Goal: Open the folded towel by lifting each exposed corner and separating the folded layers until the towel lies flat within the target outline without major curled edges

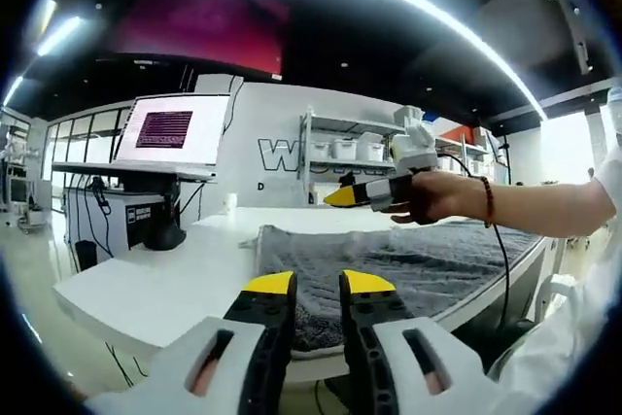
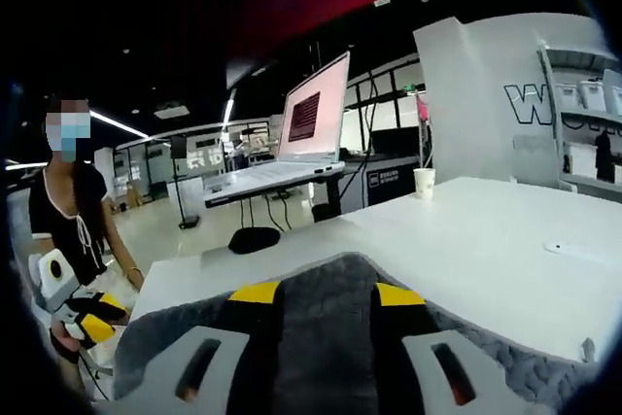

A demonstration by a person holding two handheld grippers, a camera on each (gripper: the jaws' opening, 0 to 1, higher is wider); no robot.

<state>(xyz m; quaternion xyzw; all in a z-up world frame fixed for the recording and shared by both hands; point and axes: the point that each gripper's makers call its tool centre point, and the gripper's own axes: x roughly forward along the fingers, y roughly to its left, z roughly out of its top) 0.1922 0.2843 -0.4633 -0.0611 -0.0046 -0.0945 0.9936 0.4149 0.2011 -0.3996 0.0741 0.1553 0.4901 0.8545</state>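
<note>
- Large dark block letters on the white wall (image 1: 282, 143) begin with "W"; the rest is cut off by a shelf rack (image 1: 340, 148) holding white bins. The monitor (image 1: 173, 129) shows a dark patch of lines too small to read.
- The grey towel (image 1: 408, 264) looks soft and nubbly, spread over the white table (image 1: 146, 289) with a rumpled ridge along its left edge; it reaches the table's near edge.
- The left gripper (image 1: 318, 285), yellow-tipped with black jaws, stands parted with a narrow gap, holding nothing, at the towel's near border.
- The right gripper (image 2: 328, 293) is wide apart above the towel (image 2: 326, 337), empty.
- Bare smooth tabletop (image 2: 486, 240) extends beyond, with a paper cup (image 2: 424, 182) at the far edge.
</note>
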